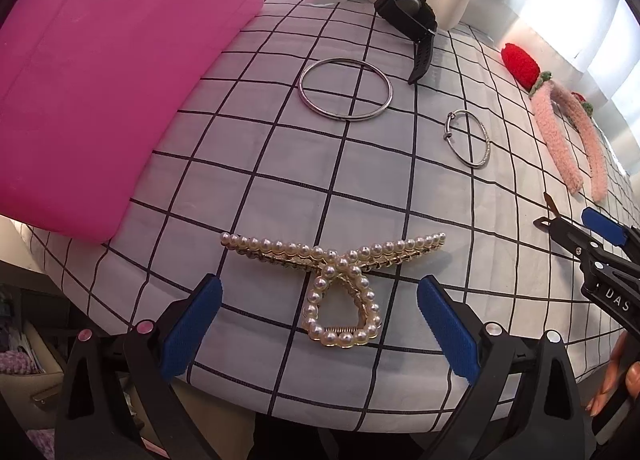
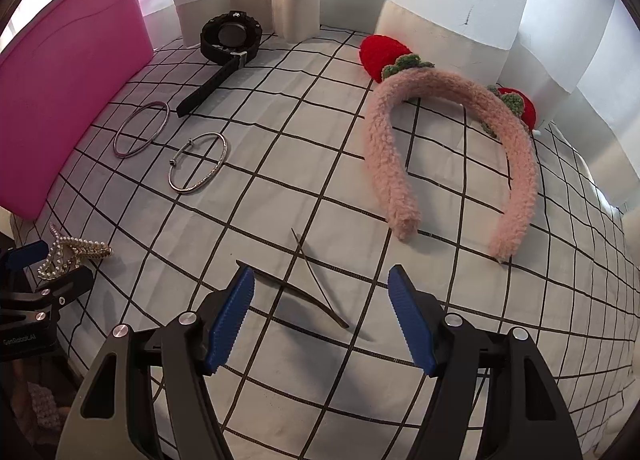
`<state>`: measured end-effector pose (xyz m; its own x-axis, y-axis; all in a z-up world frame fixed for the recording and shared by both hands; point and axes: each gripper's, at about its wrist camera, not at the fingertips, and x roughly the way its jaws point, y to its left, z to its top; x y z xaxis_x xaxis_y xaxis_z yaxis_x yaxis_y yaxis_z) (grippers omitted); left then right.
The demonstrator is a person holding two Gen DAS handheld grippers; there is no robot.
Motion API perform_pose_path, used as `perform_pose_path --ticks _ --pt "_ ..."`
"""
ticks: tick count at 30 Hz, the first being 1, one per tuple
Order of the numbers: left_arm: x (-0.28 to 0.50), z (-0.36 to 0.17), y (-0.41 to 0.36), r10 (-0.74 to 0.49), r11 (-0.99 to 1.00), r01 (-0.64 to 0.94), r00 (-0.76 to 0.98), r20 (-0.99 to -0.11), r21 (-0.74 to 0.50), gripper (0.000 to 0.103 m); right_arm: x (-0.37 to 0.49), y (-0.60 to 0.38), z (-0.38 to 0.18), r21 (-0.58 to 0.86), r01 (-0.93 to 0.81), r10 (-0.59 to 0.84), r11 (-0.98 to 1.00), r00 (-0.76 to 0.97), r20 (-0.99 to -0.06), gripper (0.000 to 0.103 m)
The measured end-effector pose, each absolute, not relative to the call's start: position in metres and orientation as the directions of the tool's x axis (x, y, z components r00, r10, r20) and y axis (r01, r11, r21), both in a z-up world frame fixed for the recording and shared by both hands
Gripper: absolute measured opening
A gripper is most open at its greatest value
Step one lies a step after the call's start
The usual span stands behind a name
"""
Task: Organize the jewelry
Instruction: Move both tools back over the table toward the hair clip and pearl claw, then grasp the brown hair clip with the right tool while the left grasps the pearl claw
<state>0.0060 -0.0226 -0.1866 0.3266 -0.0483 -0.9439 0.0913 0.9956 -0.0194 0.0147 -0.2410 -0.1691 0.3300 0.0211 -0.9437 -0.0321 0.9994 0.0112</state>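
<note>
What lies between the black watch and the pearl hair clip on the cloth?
In the left wrist view, the plain silver bangle lies between the black watch and the pearl hair clip.

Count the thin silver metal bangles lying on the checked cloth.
2. The closed silver metal bangle lies beside the pink plastic bin; the open-ended silver bangle lies apart, nearer the middle. None looks hidden.

Between the ribbed blue pads of the left gripper (image 1: 320, 324), a hair claw (image 1: 336, 280) is seen, clad in glossy pearl beads on gilt metal. It is laid on a matt, woven checked cloth (image 1: 280, 188). Beyond the claw, two polished metal bangles (image 1: 346, 89) are shown, with a matt black watch (image 1: 406, 12) behind them. To its left, a smooth pink plastic bin (image 1: 100, 80) is seen; to its right, a fluffy pink headband (image 2: 452, 156).
</note>
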Motion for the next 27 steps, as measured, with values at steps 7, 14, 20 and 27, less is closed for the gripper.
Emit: perform_pose_path --ticks 7,14,20,27 --pt "0.01 -0.195 -0.021 -0.032 0.996 0.086 0.328 -0.944 -0.004 0.097 0.015 -0.236 -0.177 -0.002 -0.078 0.024 0.997 0.326 -0.945 0.066" --pt "0.01 -0.196 -0.022 -0.03 0.997 0.08 0.35 -0.936 -0.002 0.098 0.016 -0.238 -0.18 -0.003 -0.096 0.028 0.995 0.324 -0.946 0.067" --pt "0.006 -0.196 -0.021 -0.028 0.997 0.074 0.392 -0.92 0.002 0.098 0.017 -0.248 -0.185 0.018 -0.049 0.033 0.999 0.333 -0.943 0.09" --pt "0.004 -0.196 -0.02 -0.029 0.997 0.077 0.385 -0.923 0.001 0.098 0.019 -0.247 -0.187 0.011 -0.03 0.02 0.999 0.339 -0.941 0.094"
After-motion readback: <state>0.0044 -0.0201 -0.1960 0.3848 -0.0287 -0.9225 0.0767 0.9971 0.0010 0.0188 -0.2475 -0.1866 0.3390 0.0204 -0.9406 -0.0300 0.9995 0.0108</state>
